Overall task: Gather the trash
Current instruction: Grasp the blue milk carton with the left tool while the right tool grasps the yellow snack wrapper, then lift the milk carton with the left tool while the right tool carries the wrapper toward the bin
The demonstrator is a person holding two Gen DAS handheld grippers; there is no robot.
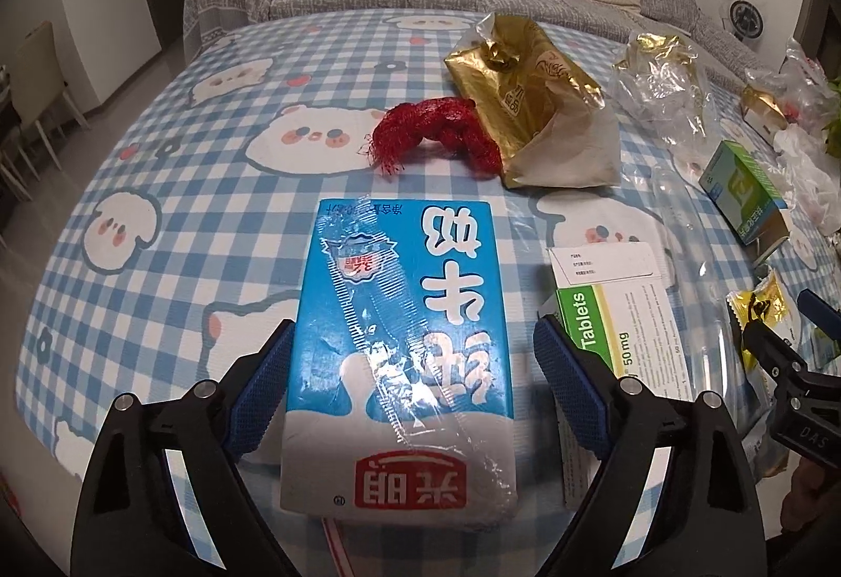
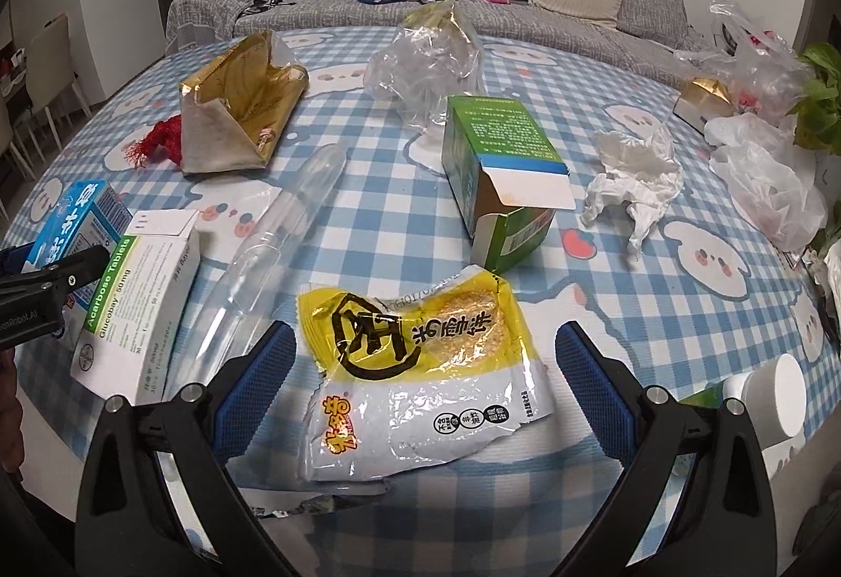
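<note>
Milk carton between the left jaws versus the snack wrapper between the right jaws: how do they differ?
The milk carton is a rigid blue-and-white box with flat faces; the snack wrapper is a limp, crinkled yellow-and-white pouch. The carton looks closed and whole, while the wrapper's edge is torn. Both lie flat on the checked tablecloth, each between open jaws, left gripper and right gripper.

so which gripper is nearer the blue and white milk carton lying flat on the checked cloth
Left. The left gripper straddles the blue and white milk carton, one finger at each side. The right gripper sits off to the carton's right, over a yellow and white snack wrapper.
</note>
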